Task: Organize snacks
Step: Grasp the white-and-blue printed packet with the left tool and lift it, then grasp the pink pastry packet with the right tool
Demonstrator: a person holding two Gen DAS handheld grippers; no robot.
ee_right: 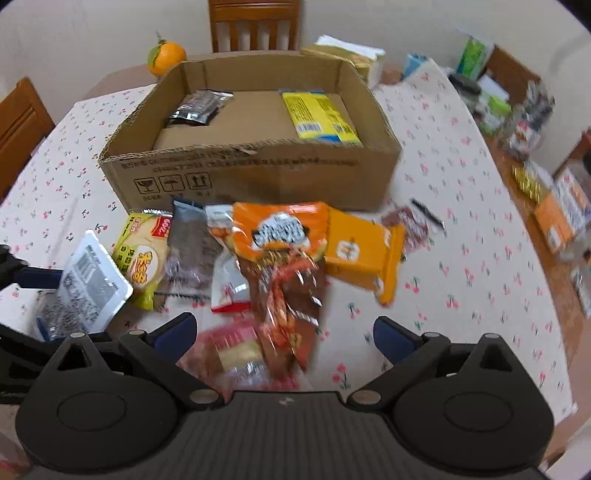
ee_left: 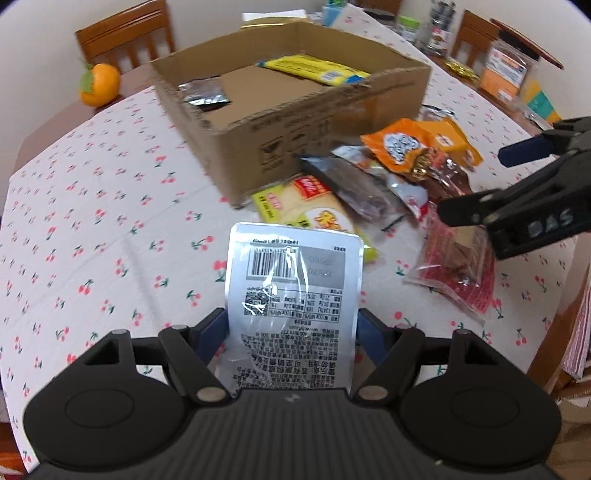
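Observation:
My left gripper (ee_left: pixel 293 332) is shut on a silver packet (ee_left: pixel 295 291) with a barcode and holds it above the table; the packet also shows in the right wrist view (ee_right: pixel 90 284). My right gripper (ee_right: pixel 284 332) is open over a red clear-wrapped snack (ee_right: pixel 236 350) and a brown-red bag (ee_right: pixel 291 295). A pile of snacks lies in front of the cardboard box (ee_right: pixel 251 173): an orange bag (ee_right: pixel 280 229), an orange box (ee_right: pixel 362 254), a yellow cracker pack (ee_right: pixel 144 254). The box holds a yellow packet (ee_right: pixel 317 114) and a dark packet (ee_right: pixel 199 105).
A toy orange (ee_right: pixel 166 57) sits behind the box. Wooden chairs (ee_right: pixel 255 24) stand around the table with its cherry-print cloth (ee_right: pixel 472 229). Jars, boxes and bottles (ee_right: pixel 517 110) crowd the right side. The right gripper shows in the left wrist view (ee_left: pixel 476 184).

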